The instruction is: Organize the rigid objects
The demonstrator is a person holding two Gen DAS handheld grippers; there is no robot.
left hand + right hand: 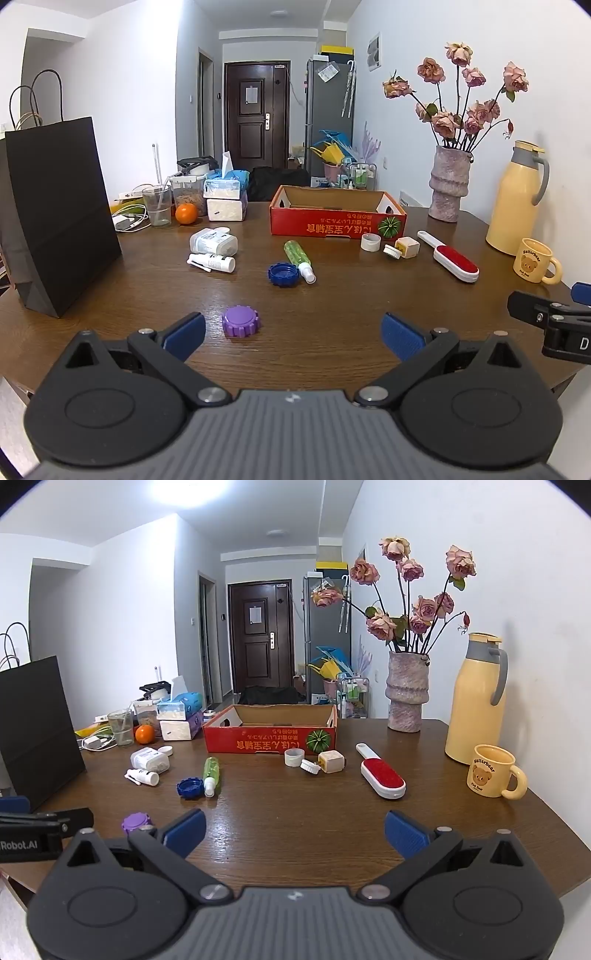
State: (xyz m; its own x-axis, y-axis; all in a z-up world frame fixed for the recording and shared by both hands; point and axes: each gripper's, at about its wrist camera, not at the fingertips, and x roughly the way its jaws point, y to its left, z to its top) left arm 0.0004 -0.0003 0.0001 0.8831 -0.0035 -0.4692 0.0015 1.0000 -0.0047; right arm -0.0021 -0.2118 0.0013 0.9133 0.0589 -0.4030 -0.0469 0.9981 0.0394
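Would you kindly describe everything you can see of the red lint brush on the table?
The lint brush lies flat on the brown wooden table, right of the small white pieces and left of the yellow mug. It has an oval white plastic body with a red fabric pad facing up, and a slim white handle with a hole at its tip, pointing away toward the vase. Nothing but the table touches it; both grippers are well short of it.

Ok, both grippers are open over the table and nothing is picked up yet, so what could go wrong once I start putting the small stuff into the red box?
The green spray bottle lies on its side touching the blue cap, so grabbing either may knock the other away. The lint brush lies near the bear mug; a wide swing of the right gripper might hit the mug. The purple cap is low and flat, so the left gripper could slip off it.
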